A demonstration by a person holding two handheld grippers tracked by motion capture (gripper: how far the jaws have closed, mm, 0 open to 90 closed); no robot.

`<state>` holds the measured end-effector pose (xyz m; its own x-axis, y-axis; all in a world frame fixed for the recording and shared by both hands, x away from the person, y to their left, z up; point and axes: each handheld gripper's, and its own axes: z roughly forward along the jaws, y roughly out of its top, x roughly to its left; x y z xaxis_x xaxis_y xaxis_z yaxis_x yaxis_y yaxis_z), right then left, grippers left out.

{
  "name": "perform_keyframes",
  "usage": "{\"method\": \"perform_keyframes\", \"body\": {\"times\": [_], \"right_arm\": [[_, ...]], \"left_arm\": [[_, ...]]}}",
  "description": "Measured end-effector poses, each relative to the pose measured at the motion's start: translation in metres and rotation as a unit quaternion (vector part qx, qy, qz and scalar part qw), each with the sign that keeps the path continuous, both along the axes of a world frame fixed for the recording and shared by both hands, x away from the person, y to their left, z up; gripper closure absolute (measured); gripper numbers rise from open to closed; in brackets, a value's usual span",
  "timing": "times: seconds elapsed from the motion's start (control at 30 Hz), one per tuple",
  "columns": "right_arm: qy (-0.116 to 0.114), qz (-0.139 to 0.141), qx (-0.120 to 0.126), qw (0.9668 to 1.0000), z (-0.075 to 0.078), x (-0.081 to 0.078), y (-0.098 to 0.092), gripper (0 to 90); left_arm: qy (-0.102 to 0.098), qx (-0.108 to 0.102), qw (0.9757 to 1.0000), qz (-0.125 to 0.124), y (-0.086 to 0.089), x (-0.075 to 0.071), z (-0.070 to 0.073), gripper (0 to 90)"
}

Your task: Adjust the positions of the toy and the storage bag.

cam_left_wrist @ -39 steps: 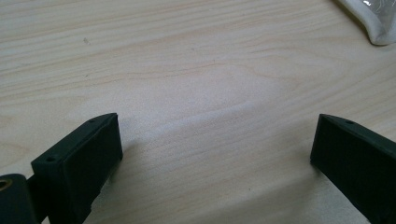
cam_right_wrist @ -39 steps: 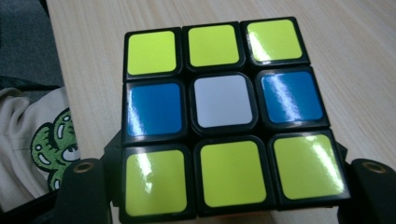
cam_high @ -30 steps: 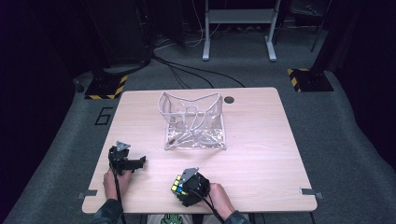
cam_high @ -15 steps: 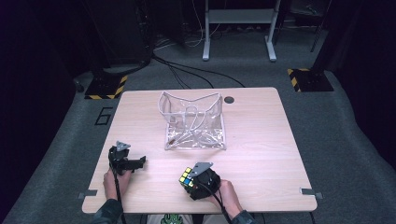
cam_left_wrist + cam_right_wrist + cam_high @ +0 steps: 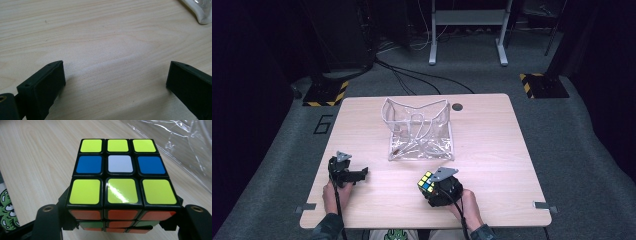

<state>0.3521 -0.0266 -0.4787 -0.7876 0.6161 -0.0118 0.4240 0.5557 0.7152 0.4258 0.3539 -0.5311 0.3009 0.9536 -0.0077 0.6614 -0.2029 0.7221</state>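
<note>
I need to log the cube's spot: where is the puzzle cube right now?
In the high view the puzzle cube sits between the right gripper's jaws near the table's front edge, in front of the clear bag.

Lab: hazard-taped stand bases [image 5: 326, 93], floor cables [image 5: 412, 77].

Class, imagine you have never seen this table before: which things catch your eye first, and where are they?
The bright puzzle cube stands out, clamped in the right tool near the table's front edge, its top face yellow with blue and white. Behind it, mid-table, sits a crumpled clear plastic bag. The left tool rests open at the front left.
</note>
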Motion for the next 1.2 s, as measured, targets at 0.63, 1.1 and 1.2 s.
{"method": "perform_keyframes", "body": {"times": [0.63, 1.1, 1.2], "right_arm": [[-0.01, -0.066, 0.01, 0.9977, 0.004, 0.006, -0.048, 32.4], [-0.009, -0.119, 0.007, 0.9929, -0.003, 0.011, -0.082, 32.4], [-0.007, -0.134, 0.009, 0.991, -0.006, 0.012, -0.088, 32.4]], "left_arm": [[0.0, 0.0, 1.0, 0.001, 0.0, 0.0, 0.0, 2.0], [0.0, 0.0, 1.0, 0.001, 0.0, 0.0, 0.0, 2.0], [0.0, 0.0, 1.0, 0.001, 0.0, 0.0, 0.0, 2.0]]}}
